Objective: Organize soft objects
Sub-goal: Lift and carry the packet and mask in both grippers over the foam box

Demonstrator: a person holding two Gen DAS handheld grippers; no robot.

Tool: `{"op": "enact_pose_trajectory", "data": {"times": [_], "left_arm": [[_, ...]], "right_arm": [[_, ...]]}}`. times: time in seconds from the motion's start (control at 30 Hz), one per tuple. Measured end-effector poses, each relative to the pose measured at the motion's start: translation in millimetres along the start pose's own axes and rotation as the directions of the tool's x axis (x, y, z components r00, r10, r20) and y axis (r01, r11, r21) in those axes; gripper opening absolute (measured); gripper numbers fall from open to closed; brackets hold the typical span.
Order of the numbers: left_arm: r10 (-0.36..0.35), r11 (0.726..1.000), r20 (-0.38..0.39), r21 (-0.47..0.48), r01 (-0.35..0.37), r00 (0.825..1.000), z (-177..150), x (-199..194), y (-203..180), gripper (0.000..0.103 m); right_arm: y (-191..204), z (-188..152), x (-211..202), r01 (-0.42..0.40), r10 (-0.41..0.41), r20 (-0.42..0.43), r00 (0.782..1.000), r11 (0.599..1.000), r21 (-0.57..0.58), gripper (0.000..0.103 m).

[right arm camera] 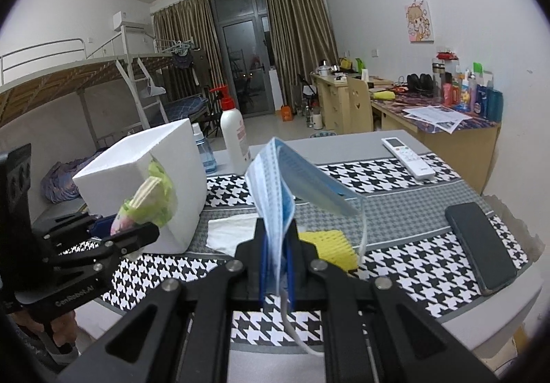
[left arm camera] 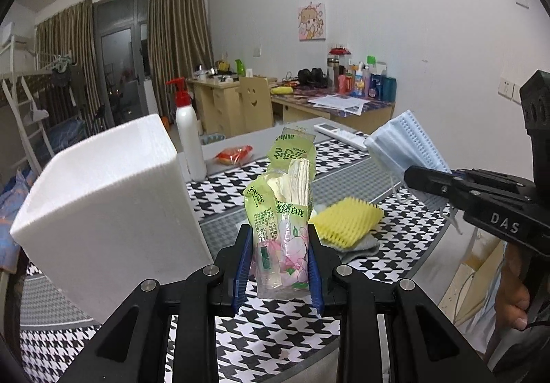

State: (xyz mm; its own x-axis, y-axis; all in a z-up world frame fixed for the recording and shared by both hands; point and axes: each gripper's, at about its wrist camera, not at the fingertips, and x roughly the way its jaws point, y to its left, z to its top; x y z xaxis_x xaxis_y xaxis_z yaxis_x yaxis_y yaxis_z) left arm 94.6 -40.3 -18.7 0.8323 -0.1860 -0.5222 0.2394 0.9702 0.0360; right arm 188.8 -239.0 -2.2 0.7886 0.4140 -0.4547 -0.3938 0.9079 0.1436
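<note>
The desk (right arm camera: 395,139) carries a black-and-white houndstooth mat (right arm camera: 395,177), and on the mat's left part stands a white foam box (left arm camera: 113,207), the largest item, plain and unlabelled. Behind the box stands a white pump bottle (right arm camera: 234,135) with a red dispenser head; its pink label text is too small to read. A white remote control (right arm camera: 407,156) lies at the far right of the mat, and a dark phone (right arm camera: 479,242) lies face up near the right edge. A yellow ribbed foam sleeve (left arm camera: 347,220) rests on the mat over a grey cloth (left arm camera: 361,247), and a white tissue (right arm camera: 230,232) lies flat just beside the box. The left claw (left arm camera: 280,262) is pressed onto a tissue packet (left arm camera: 285,207), pinching its lower floral end between the blue pads; the packet stands upright above the mat, beside the box, and its green wrapper bears Chinese characters. The right claw (right arm camera: 276,266) is pressed nearly together on a blue face mask (right arm camera: 285,180), which is held clear of the desk with one white ear loop hanging below the pads. The right claw's body reads "DAS" in the left wrist view; the left claw's body reads "GenRobot.AI" in the right wrist view.
</note>
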Motion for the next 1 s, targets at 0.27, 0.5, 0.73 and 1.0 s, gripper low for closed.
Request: {"op": "enact_pose_trajectory", "data": {"times": [0.27,0.5,0.73,1.0], "left_arm": [[-0.004,1.0,0.033,-0.006,0.004,0.999,16,-3,6,0.031],[-0.007,1.0,0.063,-0.005,0.007,0.998,30,-5,10,0.031],[-0.003,1.0,0.091,-0.019,0.005,0.996,42,-7,19,0.031],[0.012,1.0,0.123,-0.022,-0.009,0.992,51,-10,26,0.031]], "right_arm": [[7,11,1,0.018,-0.017,0.024,1.0,1.0,-0.02,0.012],[9,21,1,0.014,-0.012,0.052,0.999,1.0,-0.027,0.012],[13,30,3,0.011,-0.009,0.066,0.998,0.999,-0.035,0.012],[19,42,10,-0.007,0.011,0.077,0.997,0.999,-0.048,0.012]]}}
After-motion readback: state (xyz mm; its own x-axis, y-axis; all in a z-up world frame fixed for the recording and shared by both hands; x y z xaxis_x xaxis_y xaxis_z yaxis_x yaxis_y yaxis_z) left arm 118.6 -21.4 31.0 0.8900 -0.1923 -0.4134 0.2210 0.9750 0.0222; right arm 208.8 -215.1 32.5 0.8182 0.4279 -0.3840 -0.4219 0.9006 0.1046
